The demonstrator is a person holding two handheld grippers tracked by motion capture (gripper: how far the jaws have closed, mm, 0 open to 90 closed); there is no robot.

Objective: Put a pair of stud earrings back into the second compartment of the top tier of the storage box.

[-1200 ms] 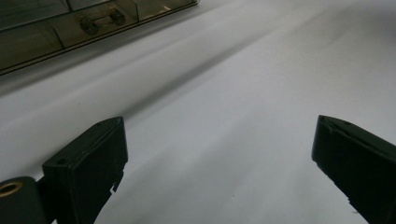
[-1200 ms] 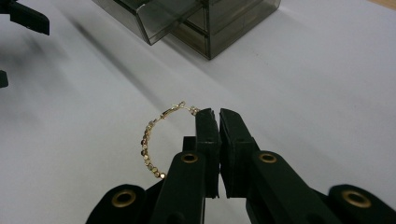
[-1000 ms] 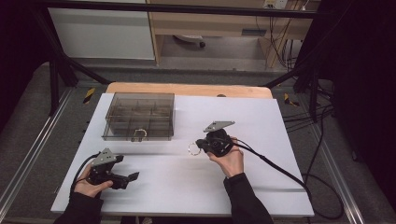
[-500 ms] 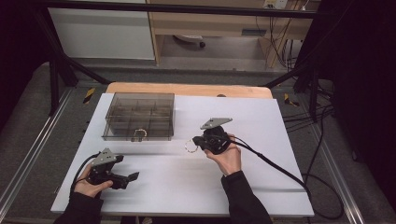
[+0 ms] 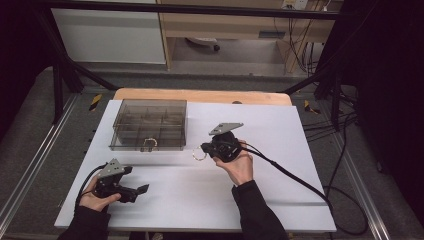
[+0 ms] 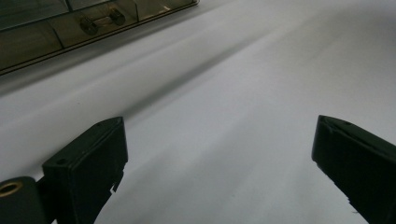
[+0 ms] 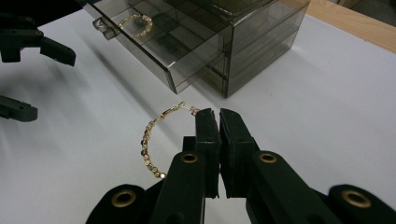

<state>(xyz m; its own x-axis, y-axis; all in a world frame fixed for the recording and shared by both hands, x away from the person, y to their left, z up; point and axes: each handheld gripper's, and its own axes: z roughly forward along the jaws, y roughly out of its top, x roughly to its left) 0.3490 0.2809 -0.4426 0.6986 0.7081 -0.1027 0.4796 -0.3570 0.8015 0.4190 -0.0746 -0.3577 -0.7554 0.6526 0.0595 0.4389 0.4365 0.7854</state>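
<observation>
Right gripper [image 7: 215, 116] clamped on a gold hoop earring [image 7: 152, 140] (held clear of the table, apparently) short of the smoky box's open drawer [image 7: 154, 42], seemingly its destination; left gripper [image 5: 135, 191] rests open nearby.

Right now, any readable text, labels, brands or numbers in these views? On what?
None readable.
Smoked plastic drawer box: no label or print that I can see.
Gold hoop earring held in the right gripper: no marking visible.
Left gripper: plain black jaws, no print.
Yellow-black tags on the floor: too small to read.
</observation>
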